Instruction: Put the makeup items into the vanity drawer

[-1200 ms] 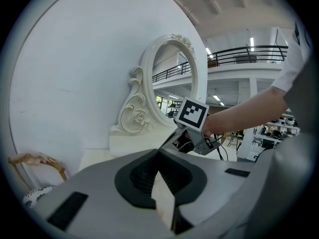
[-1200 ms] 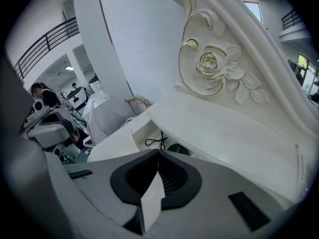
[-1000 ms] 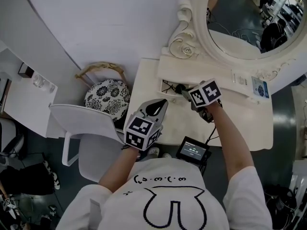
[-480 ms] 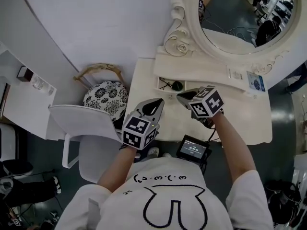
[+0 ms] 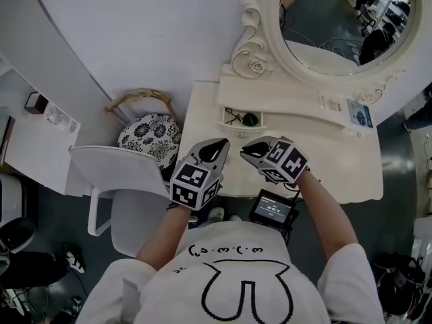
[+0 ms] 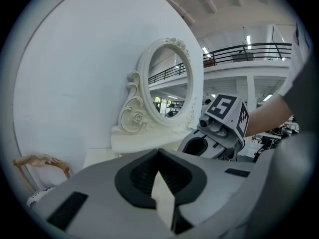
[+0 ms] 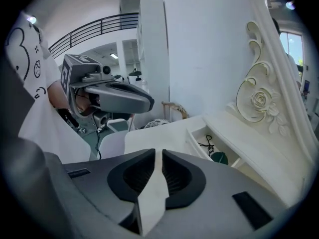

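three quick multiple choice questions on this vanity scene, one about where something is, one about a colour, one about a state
1. Where does the dark green round item lie?
A. on the floor
B. in the small drawer
C. on the chair seat

2. What does the stool cushion look like?
A. black and white pattern
B. plain red
C. plain blue

3. The small drawer is:
A. pushed fully shut
B. lifted out of the vanity
C. pulled open

Answers:
1 B: the head view shows the item inside the drawer, beside a black cord.
2 A: the cushion shows a dark pattern on white.
3 C: the drawer's inside and contents show from above, and it still sits in the vanity.
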Action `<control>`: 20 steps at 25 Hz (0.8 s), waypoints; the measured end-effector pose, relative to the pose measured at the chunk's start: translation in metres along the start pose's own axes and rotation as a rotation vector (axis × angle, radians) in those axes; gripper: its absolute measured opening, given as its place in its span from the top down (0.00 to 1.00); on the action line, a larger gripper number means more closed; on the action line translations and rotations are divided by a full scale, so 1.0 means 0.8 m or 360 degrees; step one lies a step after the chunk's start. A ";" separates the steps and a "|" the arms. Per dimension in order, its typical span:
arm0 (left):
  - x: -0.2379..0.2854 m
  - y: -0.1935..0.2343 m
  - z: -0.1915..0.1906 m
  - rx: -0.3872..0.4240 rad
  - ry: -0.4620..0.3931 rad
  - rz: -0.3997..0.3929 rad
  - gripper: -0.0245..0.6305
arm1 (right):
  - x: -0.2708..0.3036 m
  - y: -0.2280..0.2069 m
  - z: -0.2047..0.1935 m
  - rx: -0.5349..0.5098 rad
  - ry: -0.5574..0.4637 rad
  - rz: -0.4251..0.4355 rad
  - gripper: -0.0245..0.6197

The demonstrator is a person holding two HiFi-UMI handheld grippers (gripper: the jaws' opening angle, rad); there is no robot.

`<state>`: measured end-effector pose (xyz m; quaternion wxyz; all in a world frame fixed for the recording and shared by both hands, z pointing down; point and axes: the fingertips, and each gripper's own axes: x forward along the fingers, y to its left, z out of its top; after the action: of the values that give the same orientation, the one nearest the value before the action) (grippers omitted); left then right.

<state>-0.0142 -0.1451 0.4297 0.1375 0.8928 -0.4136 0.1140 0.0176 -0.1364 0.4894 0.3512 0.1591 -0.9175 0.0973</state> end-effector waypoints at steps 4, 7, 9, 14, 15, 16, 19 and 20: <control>-0.005 0.004 -0.003 -0.0008 0.0003 0.0016 0.97 | 0.014 0.013 -0.008 -0.0021 0.0078 0.0077 0.66; -0.008 0.007 -0.007 -0.0019 0.0011 0.0039 0.97 | 0.024 0.017 -0.011 -0.0082 0.0126 0.0088 0.63; -0.011 0.010 -0.010 -0.0026 0.0014 0.0056 0.97 | 0.032 0.020 -0.011 -0.0121 0.0144 0.0094 0.63; -0.019 0.018 -0.016 -0.0048 0.0023 0.0098 0.97 | 0.059 0.018 -0.021 -0.0182 0.0248 0.0107 0.64; -0.020 0.020 -0.017 -0.0053 0.0025 0.0104 0.97 | 0.065 0.016 -0.024 -0.0178 0.0269 0.0111 0.65; -0.021 0.021 -0.018 -0.0057 0.0025 0.0110 0.97 | 0.070 0.015 -0.027 -0.0167 0.0288 0.0116 0.66; -0.023 0.026 -0.020 -0.0077 0.0022 0.0124 0.97 | 0.086 0.011 -0.033 -0.0123 0.0337 0.0129 0.69; -0.024 0.028 -0.020 -0.0085 0.0019 0.0130 0.97 | 0.091 0.010 -0.034 -0.0107 0.0352 0.0133 0.69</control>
<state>-0.0449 -0.1398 0.4418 0.1591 0.8705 -0.4516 0.1139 -0.0200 -0.1373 0.5578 0.4511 0.0973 -0.8817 0.0981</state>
